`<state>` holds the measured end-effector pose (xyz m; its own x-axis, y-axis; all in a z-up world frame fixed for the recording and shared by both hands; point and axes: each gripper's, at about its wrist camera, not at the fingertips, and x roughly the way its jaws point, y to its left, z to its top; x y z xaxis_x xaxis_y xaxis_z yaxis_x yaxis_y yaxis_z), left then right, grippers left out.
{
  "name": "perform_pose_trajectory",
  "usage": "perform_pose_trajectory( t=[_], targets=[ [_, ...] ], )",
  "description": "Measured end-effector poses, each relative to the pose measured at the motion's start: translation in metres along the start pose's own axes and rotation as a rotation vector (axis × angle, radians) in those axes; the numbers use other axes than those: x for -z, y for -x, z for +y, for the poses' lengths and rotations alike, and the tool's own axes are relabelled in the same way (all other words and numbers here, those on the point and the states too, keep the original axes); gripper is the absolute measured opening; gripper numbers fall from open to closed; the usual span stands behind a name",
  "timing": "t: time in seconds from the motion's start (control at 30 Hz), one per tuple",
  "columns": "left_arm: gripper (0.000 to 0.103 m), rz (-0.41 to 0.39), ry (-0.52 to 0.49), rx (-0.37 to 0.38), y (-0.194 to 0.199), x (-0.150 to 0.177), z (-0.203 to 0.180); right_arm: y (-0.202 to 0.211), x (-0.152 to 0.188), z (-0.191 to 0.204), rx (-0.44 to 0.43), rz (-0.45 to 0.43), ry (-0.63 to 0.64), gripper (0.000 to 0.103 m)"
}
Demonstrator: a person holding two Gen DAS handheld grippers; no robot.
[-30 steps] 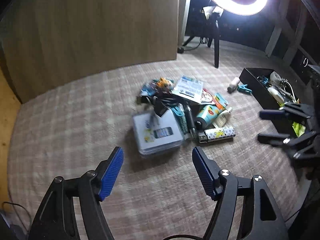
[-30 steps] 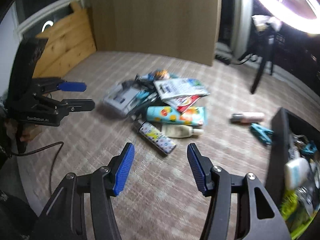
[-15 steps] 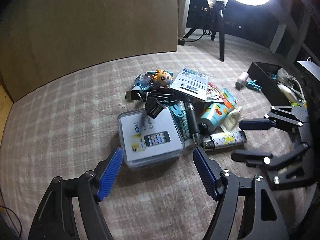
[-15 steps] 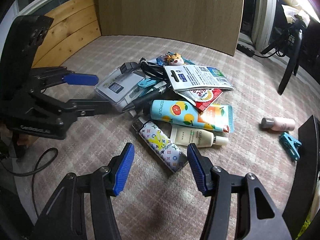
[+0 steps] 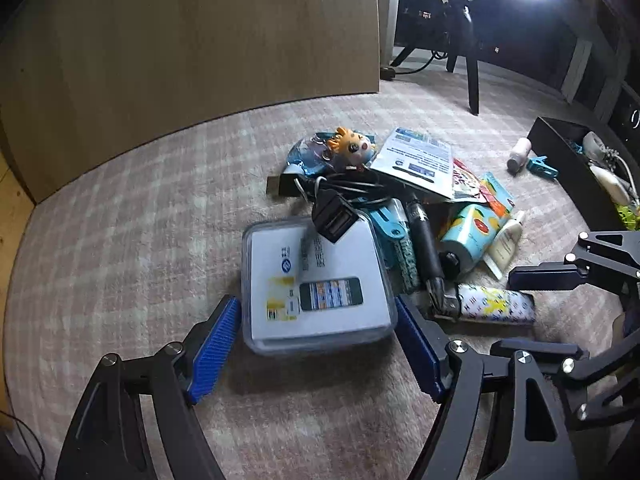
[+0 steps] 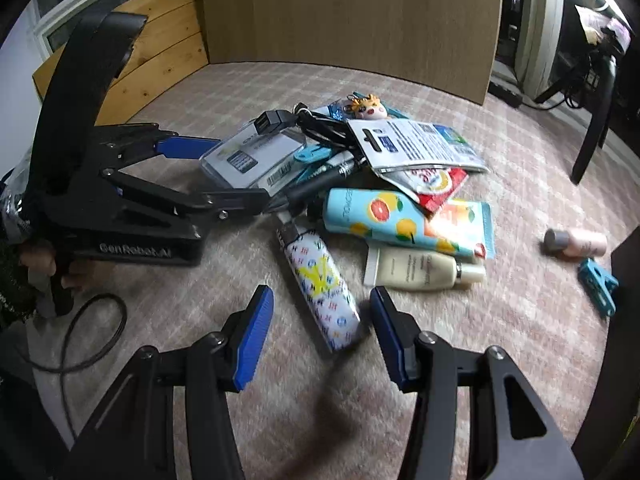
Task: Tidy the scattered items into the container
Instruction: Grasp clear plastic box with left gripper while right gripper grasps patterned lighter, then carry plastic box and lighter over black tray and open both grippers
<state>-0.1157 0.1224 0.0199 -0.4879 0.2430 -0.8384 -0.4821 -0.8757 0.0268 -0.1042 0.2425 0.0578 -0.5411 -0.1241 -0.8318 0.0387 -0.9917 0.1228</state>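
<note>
Two handheld grippers reach down over a pile of small items scattered on a checked pink carpet (image 5: 120,240). The left gripper (image 5: 318,350) straddles the near end of a flat clear plastic case (image 5: 316,292); its jaws are opening, blue pads just outside the case's two side edges and not pressing on it. The case's long axis runs straight away from this gripper. The right gripper (image 6: 322,330) has the near tip of a patterned white lighter (image 6: 320,280) between its pads; its jaws are closing, still clear of the lighter (contact is hard to judge through blur). The lighter lies lengthwise, slanting away to the left. The black container (image 5: 560,160) sits well apart at the pile's right, nearer the right gripper, already holding several things.
</note>
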Motion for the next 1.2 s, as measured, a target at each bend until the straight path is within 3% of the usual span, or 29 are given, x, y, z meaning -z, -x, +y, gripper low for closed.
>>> perform_pose_trajectory(
  t=[0.13,0.27,0.3,0.37,0.6,0.8,0.97,1.2],
  targets=[
    [0.071,0.022,0.035,0.019,-0.009,-0.005,0.002,-0.006,-0.006,0.007,0.004,-0.013,0.01,0.047],
    [0.069,0.011,0.035,0.014,-0.01,-0.005,0.002,-0.011,-0.007,0.02,0.087,-0.015,0.083,0.036],
    [0.068,0.01,0.032,0.016,-0.01,-0.004,0.002,-0.011,-0.007,0.021,0.095,-0.014,0.09,0.028],
    [0.068,0.009,0.029,0.015,-0.009,-0.003,0.003,-0.01,-0.008,0.021,0.09,-0.007,0.086,0.023],
    [0.068,0.006,0.053,0.024,0.004,0.012,0.014,0.001,0.005,0.016,0.037,0.004,0.006,0.023],
    [0.068,-0.01,0.077,0.028,0.033,0.027,0.025,0.033,0.019,0.02,0.001,-0.048,-0.056,0.023],
    [0.068,-0.049,0.09,0.031,0.062,0.03,0.027,0.061,0.023,0.022,0.02,-0.118,-0.104,0.023],
    [0.068,-0.108,0.062,0.071,0.09,0.008,0.008,0.115,0.029,-0.003,0.092,-0.235,-0.21,0.023]
  ],
)
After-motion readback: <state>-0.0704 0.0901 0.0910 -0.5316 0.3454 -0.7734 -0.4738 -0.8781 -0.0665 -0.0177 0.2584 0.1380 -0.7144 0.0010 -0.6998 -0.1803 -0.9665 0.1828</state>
